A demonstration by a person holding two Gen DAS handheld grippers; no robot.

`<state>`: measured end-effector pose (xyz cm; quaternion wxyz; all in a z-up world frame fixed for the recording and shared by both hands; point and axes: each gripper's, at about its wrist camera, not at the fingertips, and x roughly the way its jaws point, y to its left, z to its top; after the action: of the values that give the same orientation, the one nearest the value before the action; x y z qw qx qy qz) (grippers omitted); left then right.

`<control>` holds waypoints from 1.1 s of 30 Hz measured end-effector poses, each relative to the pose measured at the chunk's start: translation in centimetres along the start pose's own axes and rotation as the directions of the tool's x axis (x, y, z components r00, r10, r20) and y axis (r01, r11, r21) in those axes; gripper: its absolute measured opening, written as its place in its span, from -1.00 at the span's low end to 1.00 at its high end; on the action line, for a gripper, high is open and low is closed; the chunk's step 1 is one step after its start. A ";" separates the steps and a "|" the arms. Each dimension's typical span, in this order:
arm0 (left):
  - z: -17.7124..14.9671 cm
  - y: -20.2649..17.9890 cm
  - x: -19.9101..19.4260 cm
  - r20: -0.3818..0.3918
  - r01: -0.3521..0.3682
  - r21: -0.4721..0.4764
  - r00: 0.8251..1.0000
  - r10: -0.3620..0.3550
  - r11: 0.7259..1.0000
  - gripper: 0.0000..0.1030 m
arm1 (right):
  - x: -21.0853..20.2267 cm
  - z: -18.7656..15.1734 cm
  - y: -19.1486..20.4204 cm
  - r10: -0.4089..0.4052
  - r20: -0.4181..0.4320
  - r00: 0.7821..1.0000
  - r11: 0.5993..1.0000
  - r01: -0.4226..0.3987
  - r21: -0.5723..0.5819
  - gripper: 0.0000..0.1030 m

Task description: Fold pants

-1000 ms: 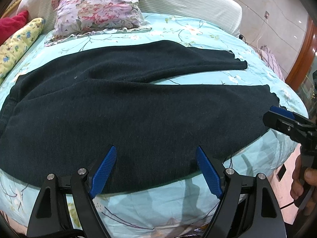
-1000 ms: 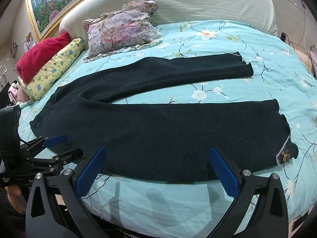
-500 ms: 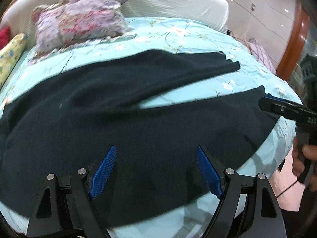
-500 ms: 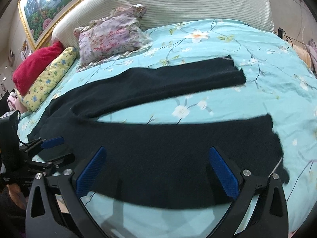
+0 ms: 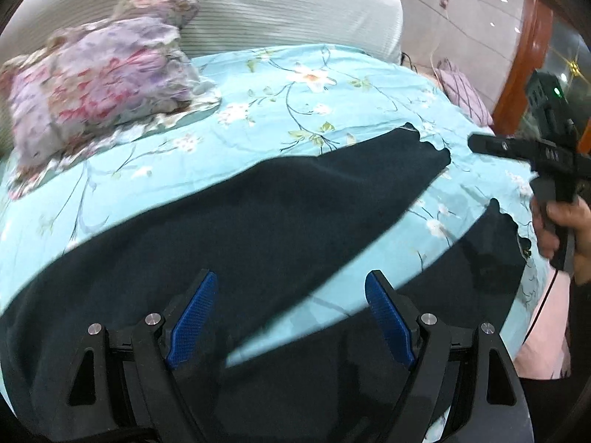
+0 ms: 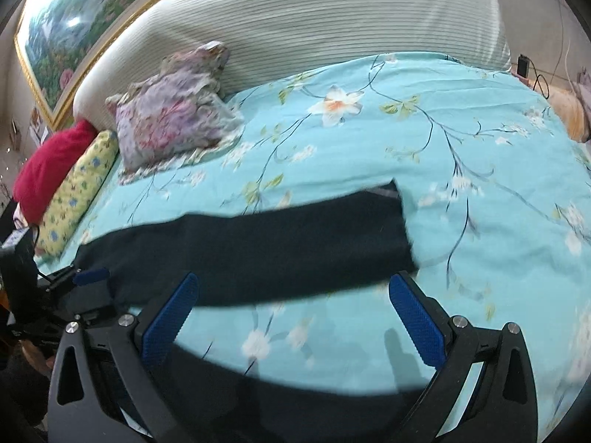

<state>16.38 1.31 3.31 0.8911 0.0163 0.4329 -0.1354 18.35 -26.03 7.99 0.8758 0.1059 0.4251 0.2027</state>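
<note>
Dark navy pants (image 5: pixel 280 221) lie spread flat on the bed, their two legs splayed apart toward the right. My left gripper (image 5: pixel 291 310) is open and empty above the pants where the legs part. My right gripper (image 6: pixel 291 313) is open and empty above the gap between the far leg (image 6: pixel 266 251) and the near leg (image 6: pixel 258 398). The right gripper also shows at the right edge of the left wrist view (image 5: pixel 532 155), near the far leg's cuff (image 5: pixel 424 147). The left gripper shows at the left edge of the right wrist view (image 6: pixel 77 288).
The bed has a turquoise floral sheet (image 6: pixel 424 147) and a ribbed white headboard (image 6: pixel 314 29). A floral pillow (image 5: pixel 96 85) lies at the back left, with a yellow bolster (image 6: pixel 77 192) and a red cushion (image 6: pixel 48 170) beyond. The bed's right edge drops toward a pink floor (image 5: pixel 543 332).
Both grippers have moved forward over the bed, from its near edge to above the pants. The right gripper now reaches toward the far leg's cuff. Both stay open.
</note>
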 end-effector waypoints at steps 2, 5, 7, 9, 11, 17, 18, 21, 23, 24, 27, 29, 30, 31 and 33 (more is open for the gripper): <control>1.6 0.4 1.0 -0.010 -0.004 0.028 1.000 0.005 1.000 0.61 | 0.6 1.4 -0.9 -0.003 -0.014 1.000 1.000 0.004 0.007 1.00; 3.8 1.2 2.7 -0.036 0.004 0.064 0.999 -0.002 0.998 0.61 | 1.9 3.4 -2.4 0.008 -0.038 0.999 1.000 -0.007 0.013 0.99; 5.2 1.8 3.9 -0.052 0.011 0.085 0.999 -0.007 0.996 0.61 | 3.0 4.5 -3.4 0.008 -0.060 0.998 1.000 -0.007 0.017 0.94; 6.3 2.2 5.0 -0.070 0.034 0.102 0.997 -0.027 0.994 0.61 | 4.4 5.4 -4.4 0.014 -0.088 0.996 1.000 -0.012 0.021 0.83; 7.6 2.8 6.5 -0.099 0.058 0.132 0.994 -0.045 0.990 0.61 | 5.7 6.1 -5.4 0.016 -0.121 0.993 0.999 -0.012 0.037 0.72; 10.1 3.7 10.5 -0.182 0.131 0.216 0.979 -0.092 0.968 0.61 | 8.9 7.0 -7.3 0.029 -0.200 0.979 0.999 -0.021 0.043 0.70; 10.3 3.9 11.5 -0.215 0.153 0.221 0.971 -0.104 0.963 0.61 | 9.3 7.1 -7.3 0.043 -0.209 0.977 0.998 -0.035 0.043 0.70; 10.2 4.3 13.7 -0.289 0.168 0.201 0.952 -0.106 0.965 0.60 | 10.2 7.2 -7.4 0.071 -0.232 0.970 0.997 -0.065 0.033 0.20; 9.7 4.3 14.7 -0.335 0.190 0.178 0.934 -0.122 0.966 0.40 | 10.6 7.1 -7.4 0.042 -0.243 0.969 0.999 -0.038 0.021 -0.08; 9.5 4.3 14.8 -0.348 0.211 0.168 0.927 -0.143 0.963 0.07 | 10.6 7.1 -7.4 0.034 -0.242 0.970 0.999 -0.030 0.017 -0.36; 9.0 3.3 13.5 -0.354 0.274 0.168 0.913 -0.201 0.947 -0.80 | 9.7 6.8 -7.6 0.060 -0.217 0.974 0.998 -0.055 0.030 -0.61; 8.5 2.5 12.6 -0.342 0.259 0.200 0.922 -0.180 0.945 -0.82 | 8.7 6.6 -7.3 0.061 -0.195 0.979 0.998 -0.061 0.009 -0.67; 8.2 2.0 12.0 -0.337 0.256 0.209 0.925 -0.177 0.944 -0.86 | 8.2 6.5 -7.1 0.062 -0.187 0.980 0.998 -0.063 0.003 -0.68; 7.8 1.5 11.2 -0.328 0.256 0.214 0.928 -0.178 0.942 -0.88 | 7.7 6.4 -6.8 0.060 -0.176 0.982 0.998 -0.061 -0.003 -0.68; 7.2 0.8 9.7 -0.304 0.250 0.220 0.936 -0.178 0.943 -0.89 | 6.5 6.1 -6.4 0.062 -0.148 0.987 0.998 -0.064 -0.010 -0.69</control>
<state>27.81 -1.14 0.23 0.7910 0.1022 0.5326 -0.2832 28.40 -28.93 4.92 0.8359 0.0975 0.4836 0.2405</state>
